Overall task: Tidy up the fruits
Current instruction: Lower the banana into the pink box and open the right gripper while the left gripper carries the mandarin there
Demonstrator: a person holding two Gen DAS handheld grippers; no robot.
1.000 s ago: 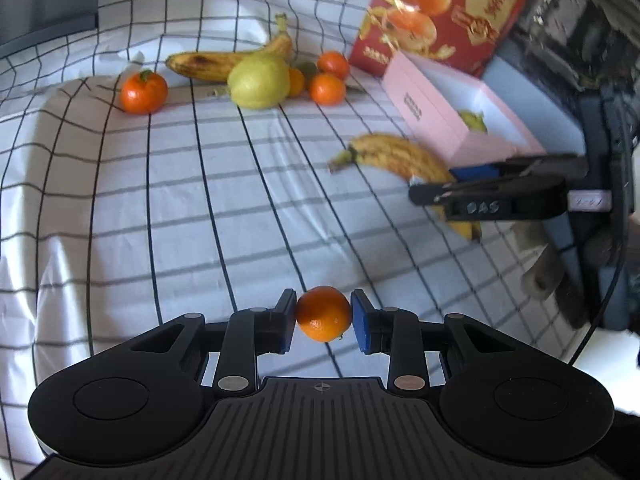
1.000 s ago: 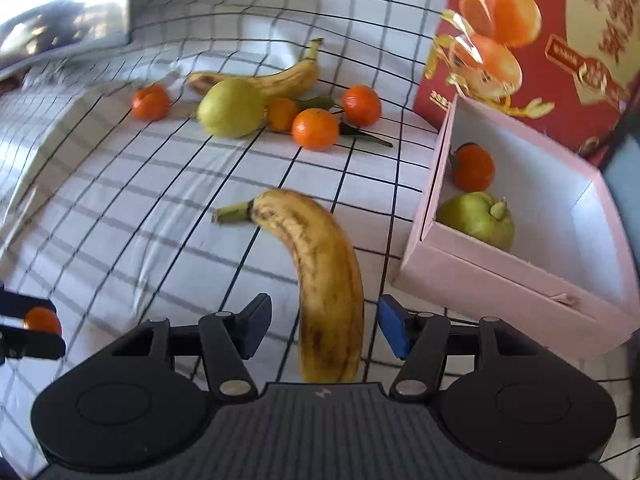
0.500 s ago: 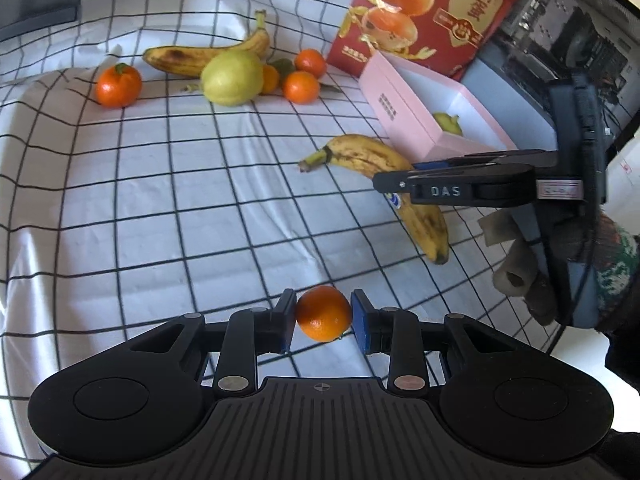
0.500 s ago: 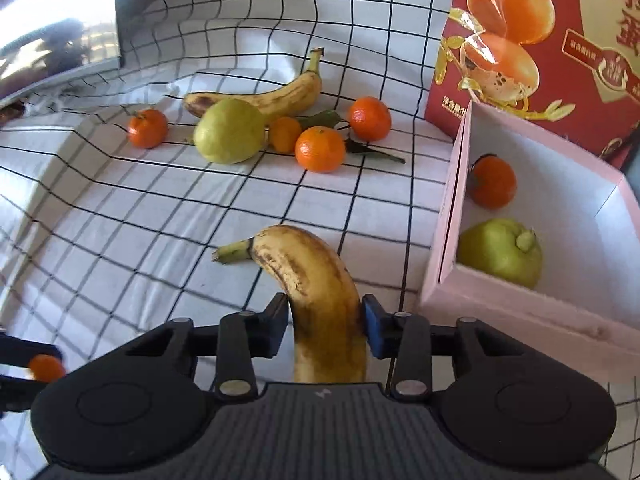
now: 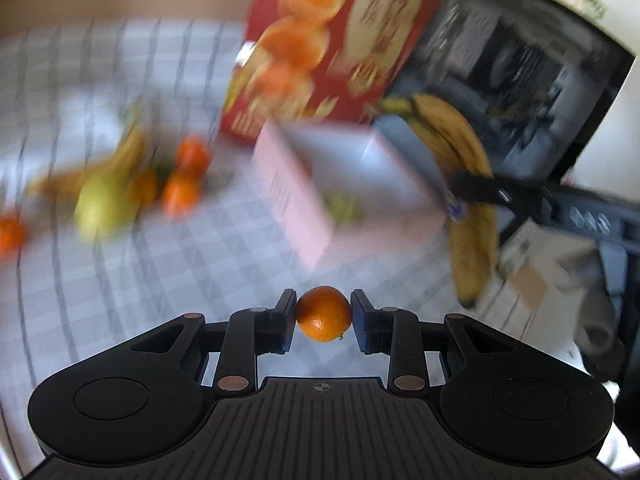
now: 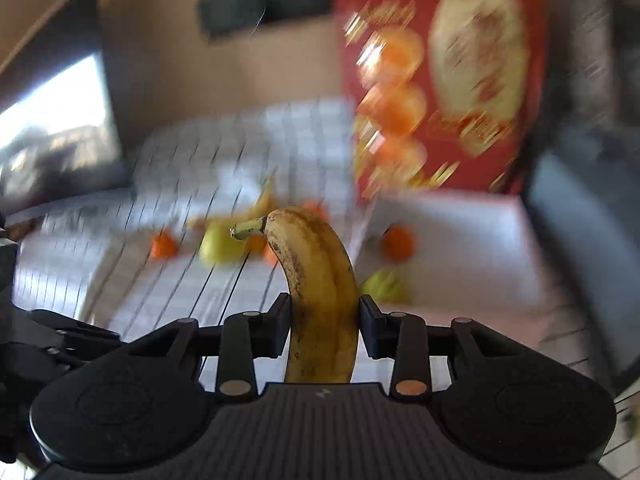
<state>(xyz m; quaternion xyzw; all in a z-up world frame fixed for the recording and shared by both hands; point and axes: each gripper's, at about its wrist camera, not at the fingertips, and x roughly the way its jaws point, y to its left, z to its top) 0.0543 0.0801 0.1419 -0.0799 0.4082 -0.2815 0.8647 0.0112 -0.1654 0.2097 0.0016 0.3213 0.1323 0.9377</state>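
Left claw point(image 5: 323, 315): we see it clamped on a small orange point(image 5: 323, 313), held clear above the checked cloth point(image 5: 168, 272).
Right claw point(image 6: 324, 326): closed around a spotted banana point(image 6: 316, 284), stem pointing away.
Pink box point(image 6: 472, 248): blurred; it seems to hold a second orange point(image 6: 397, 242) and a green fruit point(image 6: 384, 286).

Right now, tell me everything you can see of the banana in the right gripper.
The banana is ripe yellow with brown speckles and bruised streaks, its greenish stem end pointing away and left. The right gripper is shut on its middle, both pads pressing its sides. It hangs clear of the checked cloth, near the pink box.
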